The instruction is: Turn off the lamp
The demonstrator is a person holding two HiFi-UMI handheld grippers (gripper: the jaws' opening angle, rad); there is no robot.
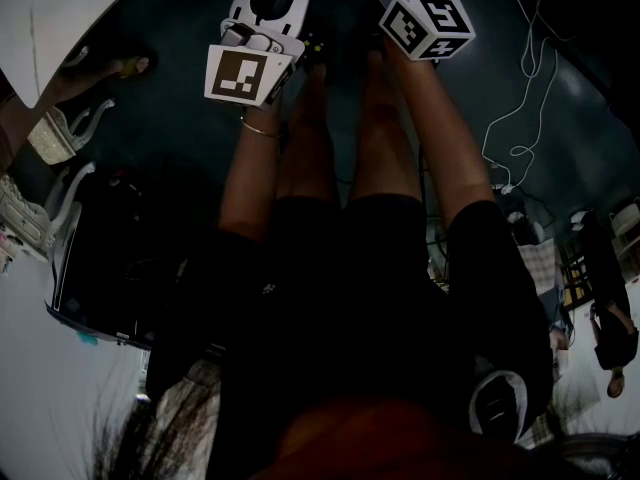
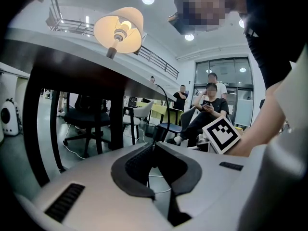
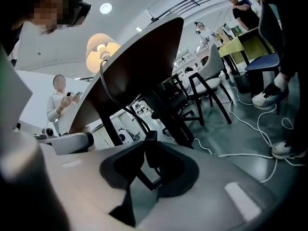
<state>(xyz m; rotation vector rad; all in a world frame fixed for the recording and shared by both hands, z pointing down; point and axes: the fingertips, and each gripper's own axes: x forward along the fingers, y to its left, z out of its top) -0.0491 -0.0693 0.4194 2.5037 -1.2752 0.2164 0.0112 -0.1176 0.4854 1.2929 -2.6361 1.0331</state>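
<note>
Lamp [image 3: 102, 47] lit on the table [image 3: 139, 57], left tool [image 2: 154, 146] pinching its cord [image 2: 167, 105], right tool [image 3: 149, 144] clamped on what looks like the inline switch [image 3: 150, 136]; switch-off step pending, next probably needs a squeeze there.

Bearing a lit lamp [image 2: 119, 29] up on the dark table [image 2: 72, 64], close to its edge, and letting a black cord [image 3: 111, 96] hang down past that edge. Standing dark chairs [image 2: 82, 120] under and beyond the table on the glossy grey floor [image 3: 226, 129]. Trailing white cables [image 3: 237, 155] over the floor beside the table's legs.
</note>
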